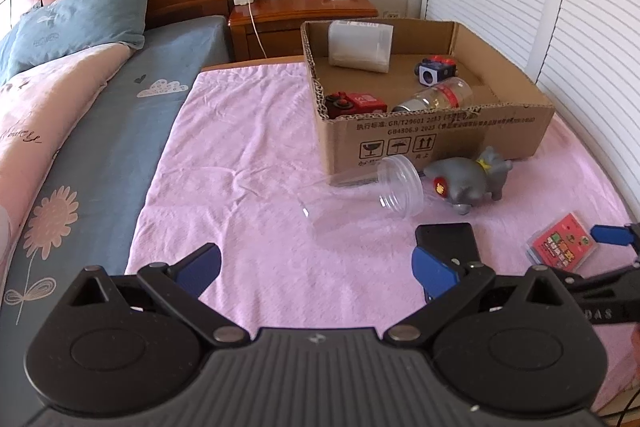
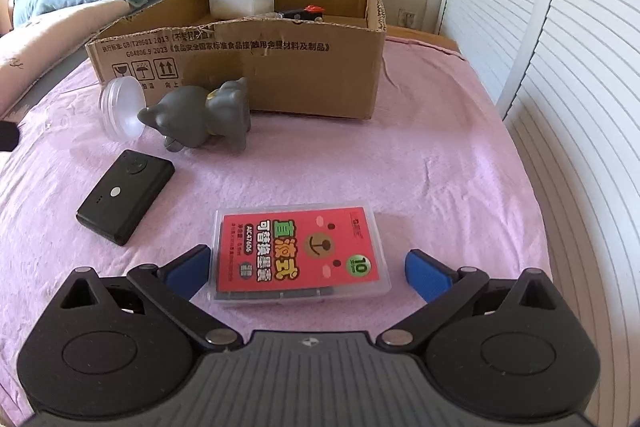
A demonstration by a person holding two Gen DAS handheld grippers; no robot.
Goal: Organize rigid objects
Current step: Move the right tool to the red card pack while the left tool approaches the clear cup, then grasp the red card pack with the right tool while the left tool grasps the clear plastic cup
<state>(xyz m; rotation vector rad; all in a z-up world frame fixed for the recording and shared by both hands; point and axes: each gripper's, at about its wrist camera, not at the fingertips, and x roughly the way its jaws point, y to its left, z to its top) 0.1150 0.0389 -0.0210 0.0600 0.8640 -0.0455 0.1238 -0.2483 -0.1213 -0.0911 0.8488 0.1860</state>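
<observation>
A cardboard box [image 1: 440, 139] [image 2: 280, 67] stands on the pink cloth and holds a white container [image 1: 360, 45], two red toys and a bottle [image 1: 436, 97]. In front of it lie a clear plastic cup [image 1: 360, 199] on its side, a grey toy animal [image 1: 468, 181] [image 2: 204, 117], a black device [image 1: 444, 239] [image 2: 126, 195] and a red-labelled clear case [image 1: 562, 247] [image 2: 300, 255]. My left gripper [image 1: 316, 267] is open, just short of the cup. My right gripper [image 2: 308, 267] is open with its fingers on either side of the case's near end.
The pink cloth [image 1: 248, 155] covers a table beside a bed with a blue pillow [image 1: 80, 15]. A wooden nightstand [image 1: 300, 15] with a fan and small items stands behind the box. White louvred doors [image 1: 560, 7] run along the right.
</observation>
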